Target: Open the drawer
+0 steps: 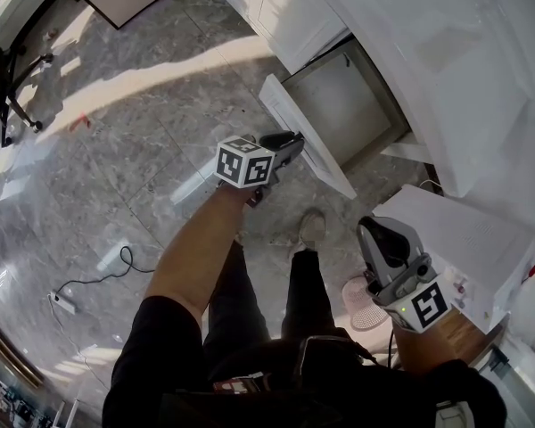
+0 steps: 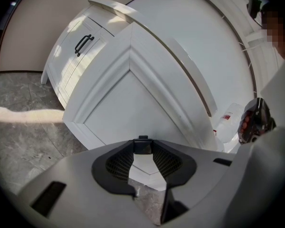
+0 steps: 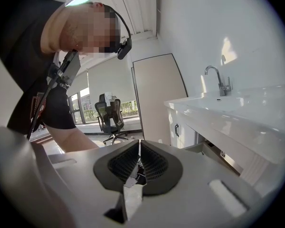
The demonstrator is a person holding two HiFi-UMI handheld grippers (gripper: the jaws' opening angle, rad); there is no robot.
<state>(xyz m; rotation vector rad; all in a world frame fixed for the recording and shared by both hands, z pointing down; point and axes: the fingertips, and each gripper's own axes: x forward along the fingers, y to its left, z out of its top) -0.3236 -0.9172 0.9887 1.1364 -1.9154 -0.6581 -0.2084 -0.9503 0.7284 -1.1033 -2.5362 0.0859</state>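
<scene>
The white drawer (image 1: 343, 101) under the counter stands pulled out, its panelled front (image 1: 308, 145) facing the floor space. My left gripper (image 1: 288, 143) is at that front. In the left gripper view the moulded drawer front (image 2: 133, 99) fills the frame, and the jaws (image 2: 142, 150) close on a small black handle (image 2: 142, 144) at their tips. My right gripper (image 1: 371, 228) hangs low at the right, away from the drawer. Its jaws (image 3: 139, 159) are shut with nothing between them. The open drawer (image 3: 221, 156) shows at the right of that view.
A white counter (image 1: 446, 61) with a sink and tap (image 3: 217, 82) runs above the drawer. A cabinet door with a black handle (image 2: 84, 44) stands beside it. A cable and power strip (image 1: 64, 303) lie on the marble floor; an office chair (image 1: 4, 78) is far left.
</scene>
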